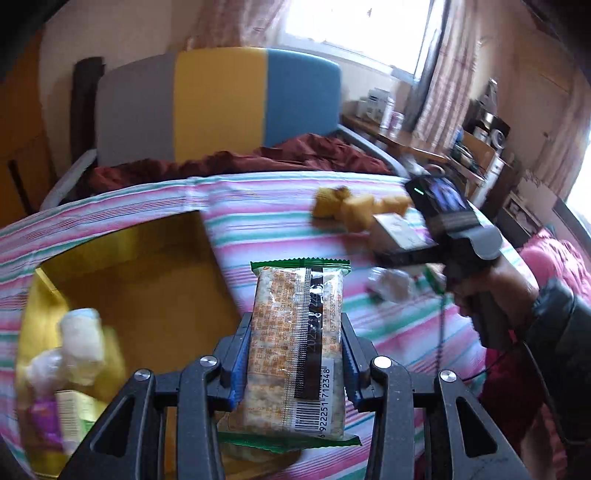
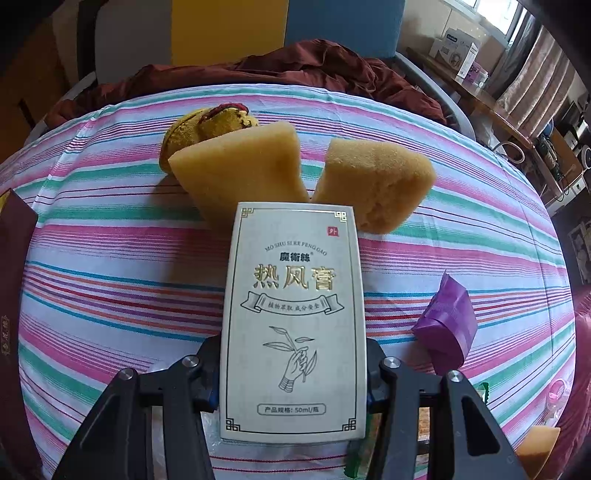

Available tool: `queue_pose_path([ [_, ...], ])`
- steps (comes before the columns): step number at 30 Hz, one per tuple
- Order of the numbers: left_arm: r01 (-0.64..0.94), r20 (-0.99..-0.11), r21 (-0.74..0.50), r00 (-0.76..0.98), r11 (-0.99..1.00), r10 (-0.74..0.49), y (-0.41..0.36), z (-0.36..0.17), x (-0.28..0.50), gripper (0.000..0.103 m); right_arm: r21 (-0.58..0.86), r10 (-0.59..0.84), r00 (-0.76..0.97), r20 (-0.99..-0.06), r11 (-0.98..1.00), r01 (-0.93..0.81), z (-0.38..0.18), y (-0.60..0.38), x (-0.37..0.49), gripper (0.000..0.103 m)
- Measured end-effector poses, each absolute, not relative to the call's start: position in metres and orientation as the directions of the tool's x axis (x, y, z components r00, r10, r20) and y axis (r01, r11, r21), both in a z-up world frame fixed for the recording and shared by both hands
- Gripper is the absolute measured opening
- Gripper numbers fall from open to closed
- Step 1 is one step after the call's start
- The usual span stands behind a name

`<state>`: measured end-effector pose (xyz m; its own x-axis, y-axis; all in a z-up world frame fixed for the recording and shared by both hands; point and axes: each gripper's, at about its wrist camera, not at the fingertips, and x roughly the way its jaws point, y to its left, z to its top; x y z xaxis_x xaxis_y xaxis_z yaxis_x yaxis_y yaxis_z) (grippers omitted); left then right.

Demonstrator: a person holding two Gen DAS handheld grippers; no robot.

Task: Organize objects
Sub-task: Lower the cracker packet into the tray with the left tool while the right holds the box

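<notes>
The left gripper (image 1: 295, 350) clamps a clear cracker packet (image 1: 295, 354) with green crimped ends between its blue pads, the packet standing lengthwise at the lower centre of the left wrist view, barcode side up. To its left, in the lower left of the frame, sits a yellow-lined open box (image 1: 147, 280) holding blurred pale wrapped items (image 1: 79, 343). The striped bedsheet (image 1: 273, 229) in pink, green and white spreads beyond it. At the right of that frame the right gripper (image 1: 402, 243) is seen from outside, held by a hand (image 1: 491, 291) in a dark sleeve. In the right wrist view the right gripper (image 2: 293, 369) is closed on a white upright carton (image 2: 293, 321) with gold Chinese lettering, filling the centre and bottom of the frame. Just past the carton's top edge, two yellow sponge blocks (image 2: 243, 173) lie side by side on the sheet, with a mustard-coloured fabric item (image 2: 207, 125) behind the left one. A purple packet (image 2: 447, 325) lies at the right edge, and a dark red quilt (image 2: 295, 66) is bunched along the top against a grey, yellow and blue headboard (image 2: 229, 33).
</notes>
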<state>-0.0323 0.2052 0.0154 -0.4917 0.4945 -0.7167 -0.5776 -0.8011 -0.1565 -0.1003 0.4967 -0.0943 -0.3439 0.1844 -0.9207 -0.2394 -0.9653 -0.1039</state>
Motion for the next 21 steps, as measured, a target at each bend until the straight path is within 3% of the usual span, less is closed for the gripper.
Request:
queue_pose_path([
  [10, -0.309, -0.820, -0.121, -0.504, -0.943, 0.270, 0.080, -0.011, -0.141, 0.042, -0.130, 0.206, -0.343, -0.916, -0.964, -0.231, -0.094, 0.491, -0.097, 0.052],
  [21, -0.218, -0.867, -0.014, -0.483, -0.976, 0.121, 0.051, -0.050, -0.199, 0.043, -0.151, 0.221, -0.342, -0.913, -0.963, -0.221, -0.093, 0.484, -0.096, 0.052],
])
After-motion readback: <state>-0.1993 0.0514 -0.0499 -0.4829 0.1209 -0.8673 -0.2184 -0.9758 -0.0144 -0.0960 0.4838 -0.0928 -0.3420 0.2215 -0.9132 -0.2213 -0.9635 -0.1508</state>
